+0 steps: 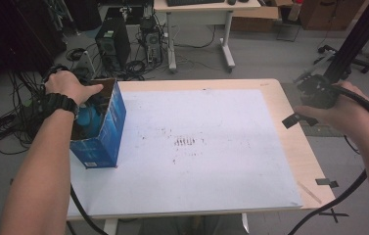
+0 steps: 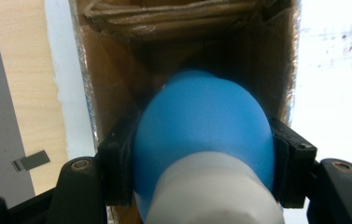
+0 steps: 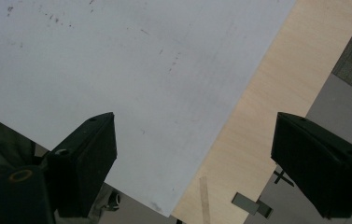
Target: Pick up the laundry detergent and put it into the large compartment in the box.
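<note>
No lettering is legible; the blue box's (image 1: 104, 128) print is blurred.

- Even, soft indoor light; the white mat (image 1: 206, 147) is bright, nearly washed out beside the left gripper (image 2: 201, 172).
- The blue-and-white object (image 2: 204, 140) between its jaws is blurred.
- Frame edges bend slightly.

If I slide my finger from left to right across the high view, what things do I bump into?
The left hand with its black watch → the blue box, open at the top → the white sheet with its dark smudges → the bare wooden table edge → the right hand holding the right gripper.
</note>
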A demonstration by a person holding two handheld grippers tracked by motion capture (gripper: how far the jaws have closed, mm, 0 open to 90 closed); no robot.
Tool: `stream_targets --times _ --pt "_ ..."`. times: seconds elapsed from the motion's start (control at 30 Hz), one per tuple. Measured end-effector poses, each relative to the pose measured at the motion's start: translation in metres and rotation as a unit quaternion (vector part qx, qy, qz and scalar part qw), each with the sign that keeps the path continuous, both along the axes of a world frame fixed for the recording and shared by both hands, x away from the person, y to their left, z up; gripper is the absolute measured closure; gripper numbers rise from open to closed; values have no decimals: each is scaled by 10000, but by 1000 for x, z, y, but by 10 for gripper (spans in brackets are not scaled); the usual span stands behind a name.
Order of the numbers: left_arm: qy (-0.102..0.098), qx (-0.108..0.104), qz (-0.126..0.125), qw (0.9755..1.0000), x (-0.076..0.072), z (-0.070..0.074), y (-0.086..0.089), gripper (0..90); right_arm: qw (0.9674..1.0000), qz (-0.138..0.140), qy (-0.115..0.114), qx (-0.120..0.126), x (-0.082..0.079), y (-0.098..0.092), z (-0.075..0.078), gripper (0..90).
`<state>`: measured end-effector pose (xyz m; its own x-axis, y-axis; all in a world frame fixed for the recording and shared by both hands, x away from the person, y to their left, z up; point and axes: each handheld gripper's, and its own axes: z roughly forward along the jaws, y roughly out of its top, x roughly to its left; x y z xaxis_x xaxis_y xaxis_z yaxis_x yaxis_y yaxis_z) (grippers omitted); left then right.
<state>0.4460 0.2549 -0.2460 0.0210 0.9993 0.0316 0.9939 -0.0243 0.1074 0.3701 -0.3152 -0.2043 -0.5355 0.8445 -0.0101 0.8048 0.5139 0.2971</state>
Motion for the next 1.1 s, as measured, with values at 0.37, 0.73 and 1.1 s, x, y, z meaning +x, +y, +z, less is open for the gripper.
stream_targets --times 0.37,0.73,1.1 --pt "63 -22 1 10000 0 -13 2 376 10000 -42 2 -26 -2 -3 1 142" --pt "96 -19 -39 9999 1 -26 2 375 10000 -36 16 -34 -2 -2 0 142" --pt "39 -61 -44 10000 2 -31 4 374 10000 -24 33 -56 0 0 -1 142"
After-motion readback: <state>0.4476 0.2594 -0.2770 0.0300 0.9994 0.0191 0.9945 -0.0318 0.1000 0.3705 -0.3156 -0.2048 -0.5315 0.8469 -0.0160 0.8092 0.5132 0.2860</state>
